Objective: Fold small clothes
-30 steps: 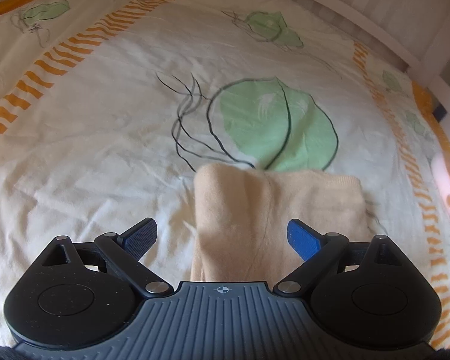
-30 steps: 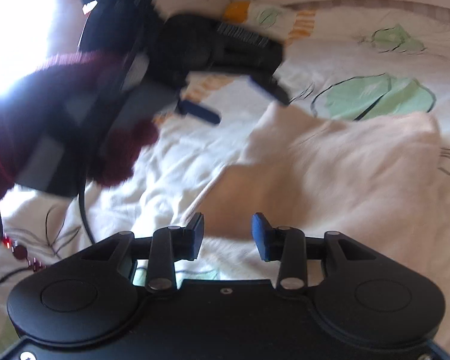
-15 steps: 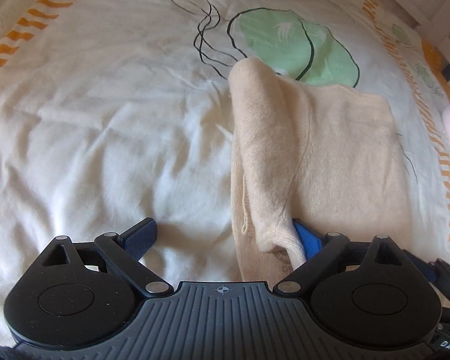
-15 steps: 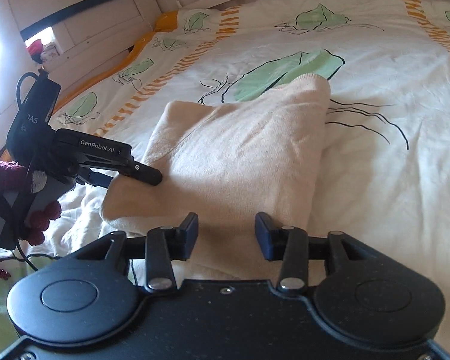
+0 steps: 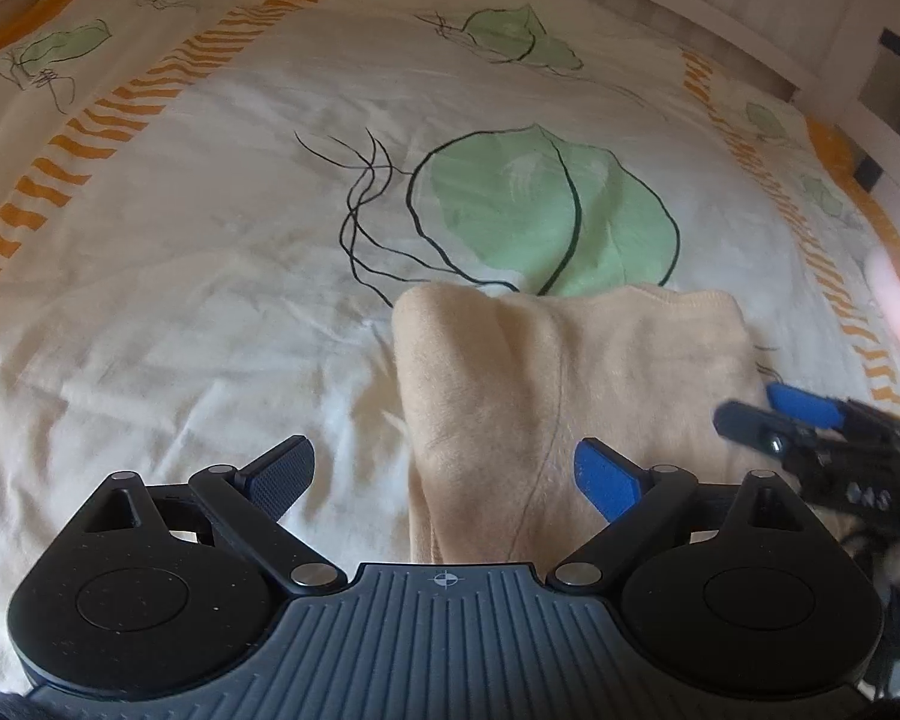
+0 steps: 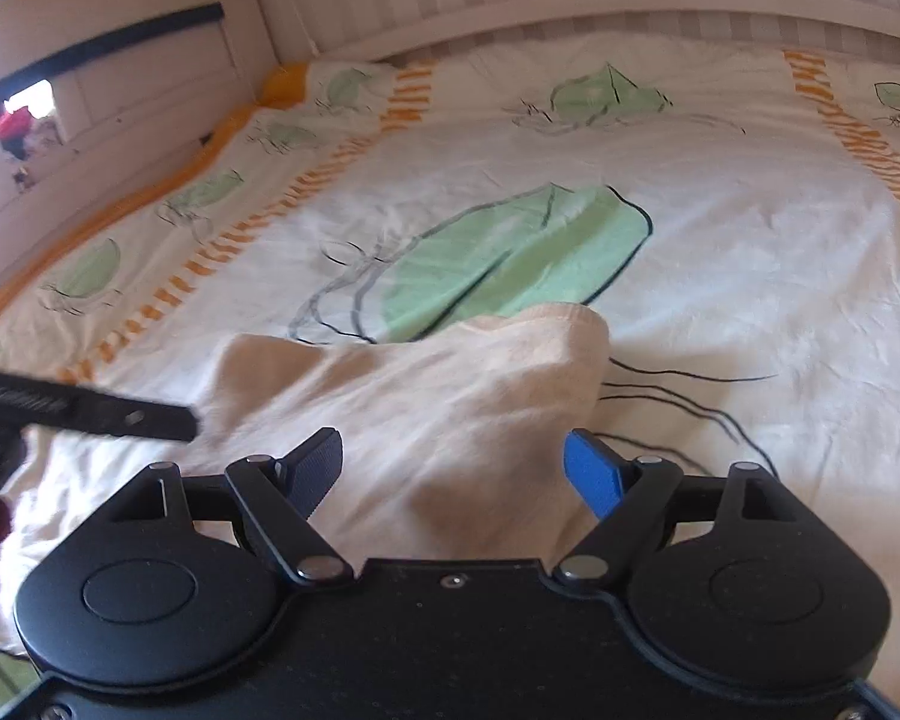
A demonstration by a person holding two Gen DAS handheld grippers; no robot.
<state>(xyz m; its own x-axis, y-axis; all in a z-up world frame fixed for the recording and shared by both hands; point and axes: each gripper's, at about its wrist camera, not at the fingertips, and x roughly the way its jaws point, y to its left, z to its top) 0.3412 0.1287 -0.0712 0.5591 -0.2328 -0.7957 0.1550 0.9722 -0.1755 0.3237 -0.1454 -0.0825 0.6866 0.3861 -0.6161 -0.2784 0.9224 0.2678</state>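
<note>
- The cream garment (image 5: 570,372) lies folded on the bed, its far edge overlapping the near rim of the big green leaf print (image 5: 546,210) on the bedspread (image 5: 180,300).
- Seen from the right wrist, the cream garment (image 6: 426,408) looks lumpy rather than flat, with a rounded fold at the corner nearest the leaf print (image 6: 510,264).
- Your left hand-held gripper (image 5: 444,474) stands spread wide on the near side of the leaf print, just above the garment; one blue pad (image 5: 606,474) sits over the cloth, the other over the bare bedspread, and neither presses on anything.
- Your right hand-held gripper (image 6: 453,471) is also spread, its jaws having just been opening; the garment lies below and between the pads (image 6: 594,474), but they do not pinch it.
- From the left wrist, the right hand-held gripper (image 5: 774,408) shows, blurred, at the garment's right edge.
- From the right wrist, one finger of the left hand-held gripper (image 6: 90,411) reaches over the garment's left edge.
- Beyond the leaf print, orange-striped borders (image 5: 120,114) run along the bedspread, and a white bed frame (image 6: 570,6) closes the far side.
</note>
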